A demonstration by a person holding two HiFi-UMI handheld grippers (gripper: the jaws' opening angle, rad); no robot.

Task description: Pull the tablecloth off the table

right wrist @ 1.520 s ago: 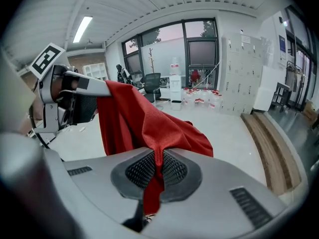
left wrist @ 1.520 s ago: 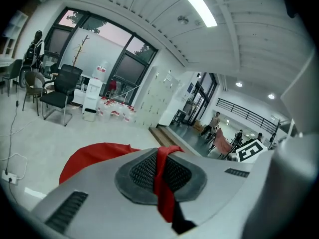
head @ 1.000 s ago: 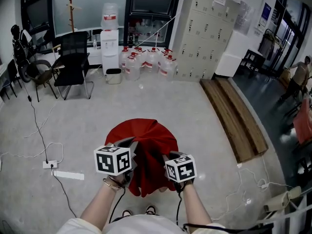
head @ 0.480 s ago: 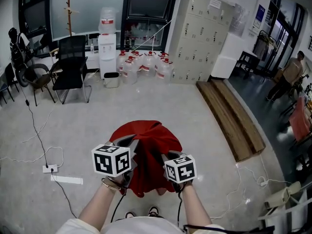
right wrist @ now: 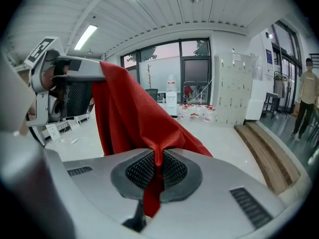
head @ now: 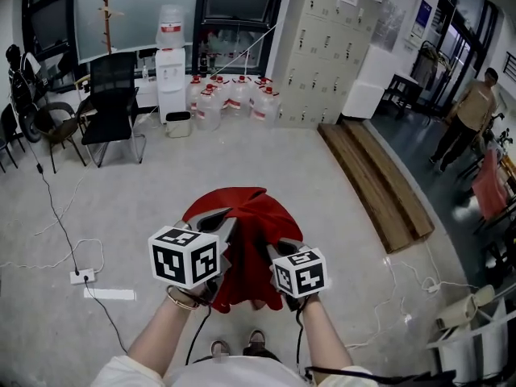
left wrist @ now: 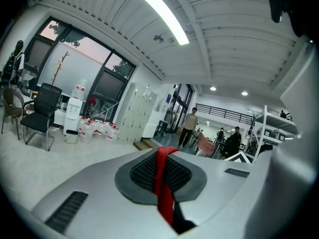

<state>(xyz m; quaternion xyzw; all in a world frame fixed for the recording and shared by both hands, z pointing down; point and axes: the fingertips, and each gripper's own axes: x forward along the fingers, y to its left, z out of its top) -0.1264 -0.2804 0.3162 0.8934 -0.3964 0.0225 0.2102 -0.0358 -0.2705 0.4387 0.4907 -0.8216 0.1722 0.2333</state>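
The red tablecloth [head: 256, 216] lies bunched over a small round table, which it hides. Its near edge is lifted in two folds. My left gripper [head: 224, 222] is shut on one fold, and in the left gripper view a thin red strip of cloth [left wrist: 164, 183] is pinched between the pads. My right gripper [head: 276, 252] is shut on the other fold. In the right gripper view the cloth [right wrist: 134, 118] rises from the shut right gripper [right wrist: 158, 159] and stretches up to the left gripper [right wrist: 75, 76].
Black chairs [head: 113, 95], a water dispenser [head: 169, 55] and several water jugs [head: 230, 99] stand at the back. Grey lockers [head: 322, 47] and a long wooden platform [head: 375, 184] are on the right. A power strip [head: 81, 276] with cables lies at the left. A person [head: 468, 119] walks at the far right.
Both grippers have risen a little with the cloth in them. The cloth's near edge is drawn up higher and looks more bunched.
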